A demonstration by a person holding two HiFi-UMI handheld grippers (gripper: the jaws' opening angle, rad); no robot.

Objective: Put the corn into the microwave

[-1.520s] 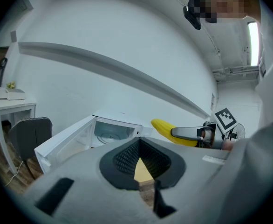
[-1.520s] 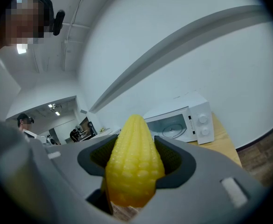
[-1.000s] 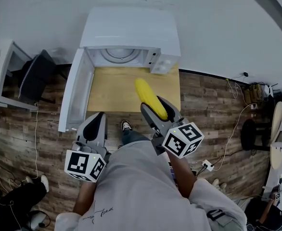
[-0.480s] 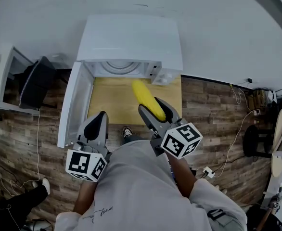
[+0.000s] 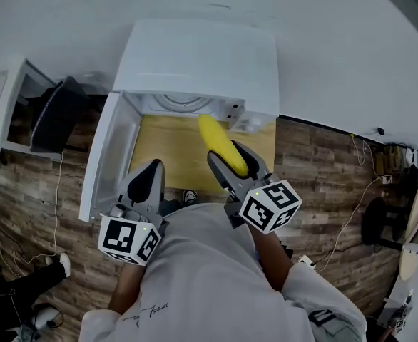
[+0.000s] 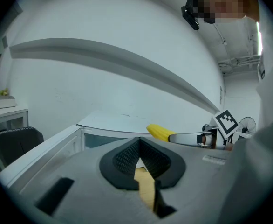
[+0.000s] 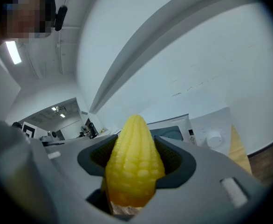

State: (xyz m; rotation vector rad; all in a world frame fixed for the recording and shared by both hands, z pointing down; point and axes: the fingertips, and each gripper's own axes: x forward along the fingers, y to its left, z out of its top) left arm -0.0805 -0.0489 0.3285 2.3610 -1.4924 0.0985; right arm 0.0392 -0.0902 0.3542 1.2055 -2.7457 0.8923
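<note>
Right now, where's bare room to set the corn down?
Free: bare wooden tabletop between the open door and the control panel; the turntable inside the microwave looks empty. Crowded: tabletop's right, under the right gripper holding the corn.

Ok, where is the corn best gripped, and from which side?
Its thick lower half, from the butt end, jaws across the round sides. The corn tapers, so the wide part probably seats best, leaving the tip free to lead into the open microwave. The right hand-held gripper holds it so.

Grey left gripper (image 5: 153,165), grey right gripper (image 5: 227,152), 2 black-and-white marker cubes (image 5: 269,206), pale shirt (image 5: 209,283)
</note>
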